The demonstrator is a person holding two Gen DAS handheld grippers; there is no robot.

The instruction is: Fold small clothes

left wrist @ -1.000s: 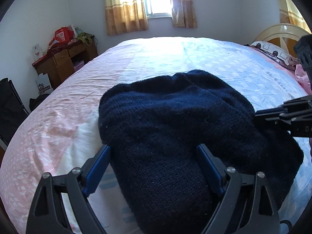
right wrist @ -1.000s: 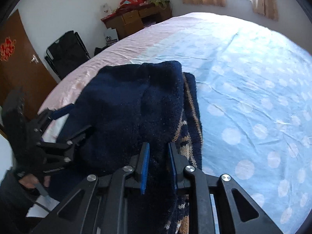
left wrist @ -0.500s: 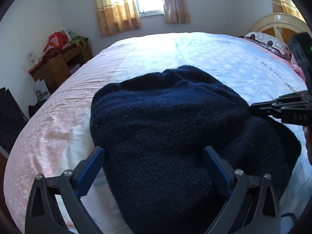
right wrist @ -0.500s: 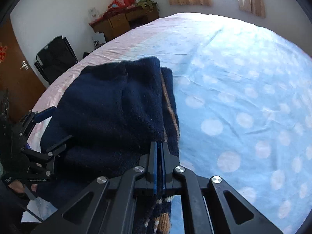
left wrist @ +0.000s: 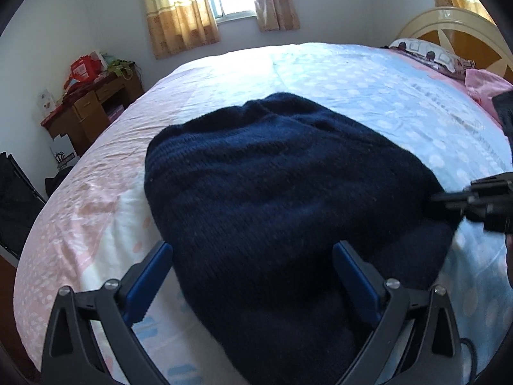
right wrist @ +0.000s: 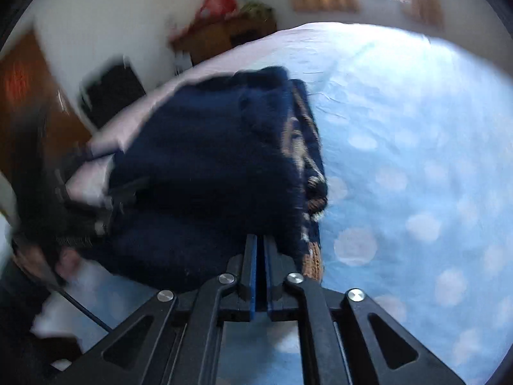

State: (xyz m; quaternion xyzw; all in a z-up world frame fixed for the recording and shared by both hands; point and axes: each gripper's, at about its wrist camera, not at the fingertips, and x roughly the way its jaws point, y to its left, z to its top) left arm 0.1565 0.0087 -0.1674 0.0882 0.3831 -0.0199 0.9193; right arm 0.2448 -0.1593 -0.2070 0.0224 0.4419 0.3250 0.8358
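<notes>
Sweater (left wrist: 288,199) between spread left fingers (left wrist: 150,276), on bed (left wrist: 352,73)

Open bedsheet (left wrist: 368,89) lies from twelve to three o'clock of the sweater (left wrist: 272,192); pillows (left wrist: 423,53) and a headboard (left wrist: 449,22) block two o'clock.

The bed (left wrist: 368,96) wears a sheet, pink on the side left of the open left claw (left wrist: 253,276) and pale blue with white dots beyond. A folded navy knit sweater (left wrist: 272,192) lies just ahead of that claw; a patterned pillow (left wrist: 426,53) rests far right.
</notes>
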